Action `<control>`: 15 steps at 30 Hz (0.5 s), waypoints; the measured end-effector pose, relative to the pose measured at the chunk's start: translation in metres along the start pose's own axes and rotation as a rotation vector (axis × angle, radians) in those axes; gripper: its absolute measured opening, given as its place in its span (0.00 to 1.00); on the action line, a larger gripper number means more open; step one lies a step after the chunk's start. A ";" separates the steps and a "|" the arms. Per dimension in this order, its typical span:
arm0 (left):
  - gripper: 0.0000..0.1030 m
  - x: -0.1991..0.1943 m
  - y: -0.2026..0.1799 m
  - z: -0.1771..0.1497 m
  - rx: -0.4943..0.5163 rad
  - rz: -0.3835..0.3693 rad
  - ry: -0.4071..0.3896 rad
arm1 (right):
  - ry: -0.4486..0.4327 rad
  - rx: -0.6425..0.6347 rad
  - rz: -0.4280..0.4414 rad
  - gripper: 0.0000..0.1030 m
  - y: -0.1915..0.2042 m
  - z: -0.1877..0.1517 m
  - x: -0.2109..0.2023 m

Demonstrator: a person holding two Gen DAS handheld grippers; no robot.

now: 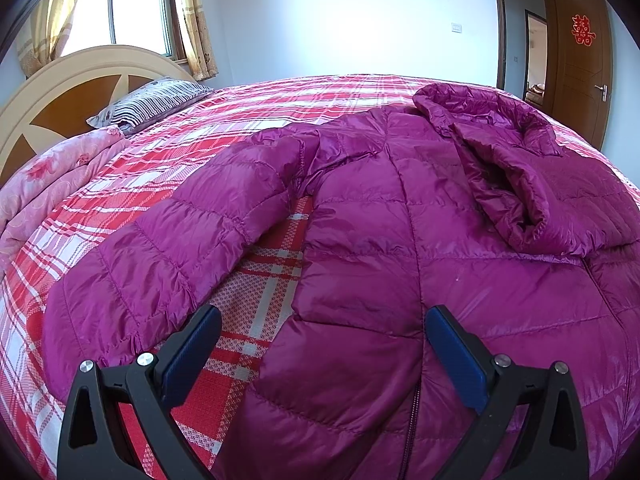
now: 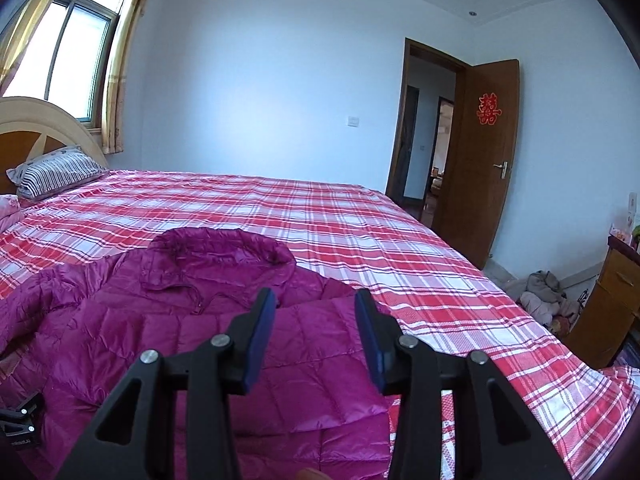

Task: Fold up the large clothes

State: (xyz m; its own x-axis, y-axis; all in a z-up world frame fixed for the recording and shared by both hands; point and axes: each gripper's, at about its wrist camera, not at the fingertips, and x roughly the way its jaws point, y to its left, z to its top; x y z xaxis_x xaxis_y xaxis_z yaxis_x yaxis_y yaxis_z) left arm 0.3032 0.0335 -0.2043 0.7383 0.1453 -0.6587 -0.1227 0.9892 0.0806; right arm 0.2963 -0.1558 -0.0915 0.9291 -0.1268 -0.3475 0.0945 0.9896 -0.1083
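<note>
A wide bed covered by a red, pink and white plaid sheet [image 2: 340, 216] filled both views. On it lay the task's garment, a magenta quilted puffer jacket with a hood [image 1: 400, 240], spread front-up with its zip closed; its hood [image 1: 504, 160] pointed away from the cameras and one sleeve [image 1: 180, 248] lay angled out from the body toward the headboard side, a strip of bare sheet between sleeve and body. At the head of the bed stood a cream and brown wooden headboard [image 1: 60, 92], and against it a dark-and-white striped pillow [image 1: 152, 100]; beside the pillow lay a folded pink floral quilt [image 1: 52, 180]. The left gripper [image 1: 323, 334] hovered over the jacket's lower front, its blue-padded jaws spread wide, with nothing clamped between them. The right gripper [image 2: 315, 312] hung above the jacket's other side, near the shoulder, its jaws partly apart and empty; whether its pads touched the fabric could not be told.
</note>
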 end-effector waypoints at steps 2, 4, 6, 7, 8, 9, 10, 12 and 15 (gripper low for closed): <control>0.99 0.000 -0.001 0.000 0.001 0.001 0.001 | 0.007 -0.001 0.001 0.42 0.000 -0.001 0.002; 0.99 0.000 -0.001 0.001 0.006 0.007 0.009 | 0.012 -0.003 -0.001 0.42 0.000 -0.002 0.004; 0.99 -0.002 -0.004 0.007 0.028 0.029 0.039 | 0.020 -0.004 0.002 0.44 0.000 -0.003 0.006; 0.99 -0.004 -0.006 0.012 0.042 0.043 0.054 | 0.026 -0.006 0.005 0.49 0.000 -0.005 0.007; 0.99 -0.008 -0.009 0.019 0.055 0.045 0.055 | 0.045 -0.007 0.020 0.54 0.000 -0.005 0.011; 0.99 -0.015 -0.012 0.027 0.059 0.026 0.046 | 0.065 -0.005 0.036 0.62 -0.001 -0.006 0.015; 0.99 -0.024 -0.015 0.038 0.061 0.003 0.027 | 0.084 0.010 0.044 0.63 -0.006 -0.007 0.021; 0.99 -0.035 -0.026 0.055 0.083 -0.015 -0.008 | 0.105 0.032 0.030 0.63 -0.015 -0.008 0.031; 0.99 -0.043 -0.055 0.082 0.139 -0.049 -0.048 | 0.188 0.049 0.050 0.62 -0.019 -0.011 0.054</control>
State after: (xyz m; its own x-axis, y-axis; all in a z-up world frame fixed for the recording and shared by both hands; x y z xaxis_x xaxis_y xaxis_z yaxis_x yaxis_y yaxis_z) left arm 0.3326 -0.0258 -0.1189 0.7723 0.0940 -0.6283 0.0052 0.9880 0.1542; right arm 0.3413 -0.1822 -0.1184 0.8505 -0.0836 -0.5193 0.0718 0.9965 -0.0427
